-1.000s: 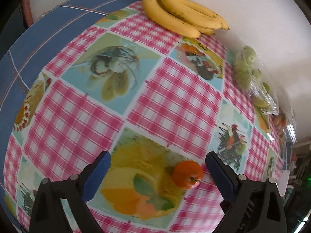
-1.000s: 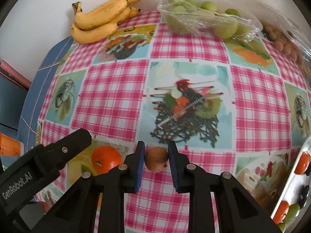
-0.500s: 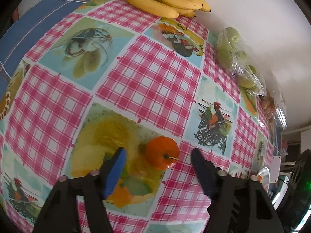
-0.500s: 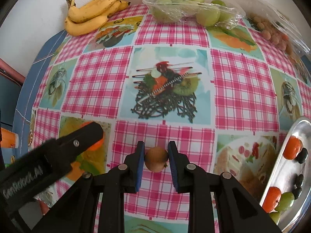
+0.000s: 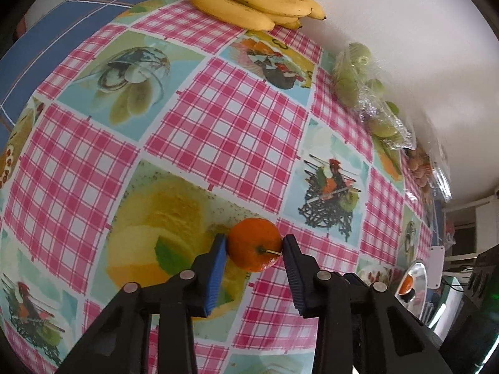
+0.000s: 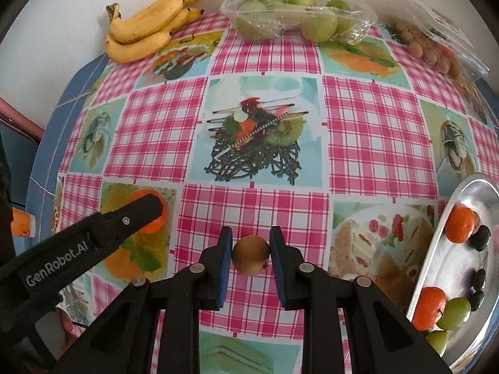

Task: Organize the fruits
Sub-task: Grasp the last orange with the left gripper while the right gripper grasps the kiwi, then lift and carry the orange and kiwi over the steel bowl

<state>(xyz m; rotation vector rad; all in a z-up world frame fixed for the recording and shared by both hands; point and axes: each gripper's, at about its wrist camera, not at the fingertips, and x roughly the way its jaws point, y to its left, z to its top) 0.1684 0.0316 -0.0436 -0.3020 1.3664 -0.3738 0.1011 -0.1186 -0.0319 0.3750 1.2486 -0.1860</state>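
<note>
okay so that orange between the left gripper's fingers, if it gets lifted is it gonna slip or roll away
The orange is round and smooth-skinned, so it would probably roll on the flat tablecloth if nudged or dropped. The left gripper has its pads on opposite sides near the widest part, which should hold fairly well. It looks firm, unlikely to squash under a light squeeze.

A white wall (image 6: pixel 78 15) is running along the far edge of the table (image 5: pixel 62 12), and soft, even light is falling on it. An oilcloth (image 6: pixel 374 131) of pink-and-white checks and printed food pictures is covering most of the table, leaving a blue, thinly lined surface showing at the left side. Past the right end of the table, in the left wrist view, a dim cluttered corner with dark furniture (image 5: pixel 480 268) is showing, too blurred to tell further.
</note>
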